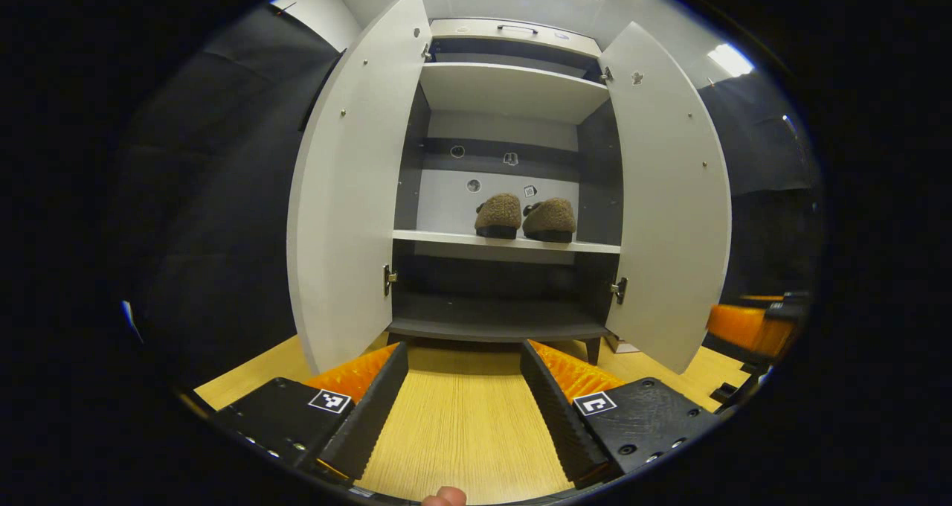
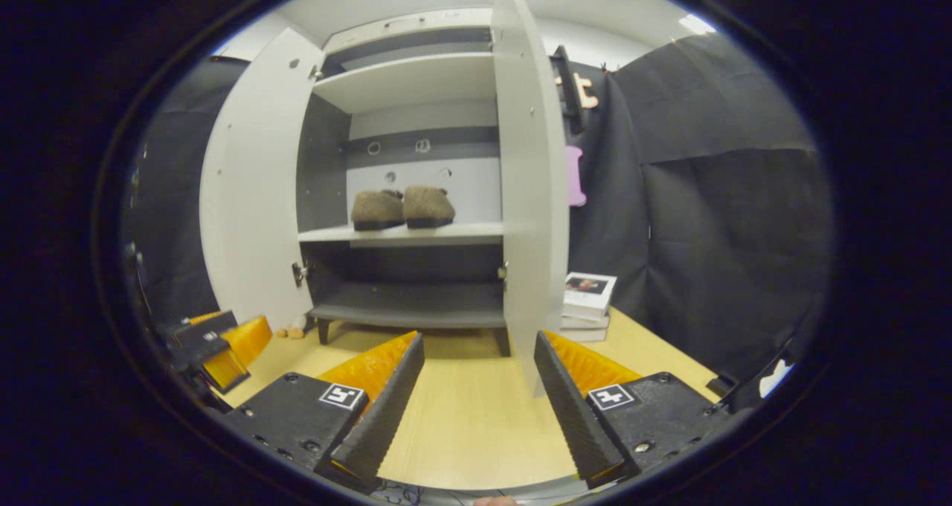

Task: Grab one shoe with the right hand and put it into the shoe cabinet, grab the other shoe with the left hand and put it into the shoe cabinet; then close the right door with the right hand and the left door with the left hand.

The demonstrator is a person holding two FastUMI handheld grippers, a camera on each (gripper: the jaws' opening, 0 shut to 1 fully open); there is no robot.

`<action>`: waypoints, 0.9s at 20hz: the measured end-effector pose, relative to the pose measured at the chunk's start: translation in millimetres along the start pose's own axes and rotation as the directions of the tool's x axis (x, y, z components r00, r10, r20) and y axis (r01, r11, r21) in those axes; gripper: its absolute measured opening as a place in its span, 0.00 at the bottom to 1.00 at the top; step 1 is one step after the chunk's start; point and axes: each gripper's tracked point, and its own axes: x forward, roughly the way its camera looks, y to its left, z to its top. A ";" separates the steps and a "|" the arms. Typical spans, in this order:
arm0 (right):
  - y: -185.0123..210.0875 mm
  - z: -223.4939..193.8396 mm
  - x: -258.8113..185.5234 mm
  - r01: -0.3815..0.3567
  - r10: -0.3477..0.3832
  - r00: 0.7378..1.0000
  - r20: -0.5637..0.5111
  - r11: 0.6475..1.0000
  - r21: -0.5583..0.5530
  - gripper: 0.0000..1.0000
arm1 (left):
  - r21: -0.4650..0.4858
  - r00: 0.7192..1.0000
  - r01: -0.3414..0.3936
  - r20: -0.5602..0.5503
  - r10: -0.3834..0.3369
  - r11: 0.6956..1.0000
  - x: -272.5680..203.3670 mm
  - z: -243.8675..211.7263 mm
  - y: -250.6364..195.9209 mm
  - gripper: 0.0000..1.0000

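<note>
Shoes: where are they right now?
Both shoes sit side by side on the middle shelf of the open shoe cabinet, toward its right half in the left gripper view; the right gripper view shows them there too.

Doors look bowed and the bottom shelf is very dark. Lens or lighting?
Left gripper view: fisheye bends both doors outward; ceiling light glares at the top. Right gripper view: right door curves likewise. In both, the bottom shelf lies in shadow, while the shoes stay sharp.
</note>
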 end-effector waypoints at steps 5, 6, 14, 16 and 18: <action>-68.9 136.8 -8.3 0.055 -0.058 0.980 0.189 0.998 0.024 1.00 | 0.035 1.000 0.011 0.024 -0.012 0.999 2.9 7.1 -9.6 0.93; -83.0 162.4 -4.6 0.064 -0.071 0.967 0.244 0.997 0.034 0.99 | 0.025 0.999 0.029 0.021 -0.029 0.999 6.2 7.9 -14.9 0.93; -152.4 250.1 69.1 0.119 -0.109 0.961 0.253 0.993 -0.026 1.00 | 0.042 0.999 0.051 -0.008 -0.051 0.998 3.6 1.7 -23.1 0.93; -149.6 244.3 84.5 0.101 -0.091 0.974 0.208 0.994 -0.037 1.00 | 0.044 0.999 0.044 -0.020 -0.043 0.998 2.3 -0.9 -22.0 0.93; -146.4 239.8 91.9 0.083 -0.079 0.979 0.186 0.996 -0.016 1.00 | 0.044 0.999 0.041 -0.028 -0.039 0.998 0.6 -3.4 -20.4 0.93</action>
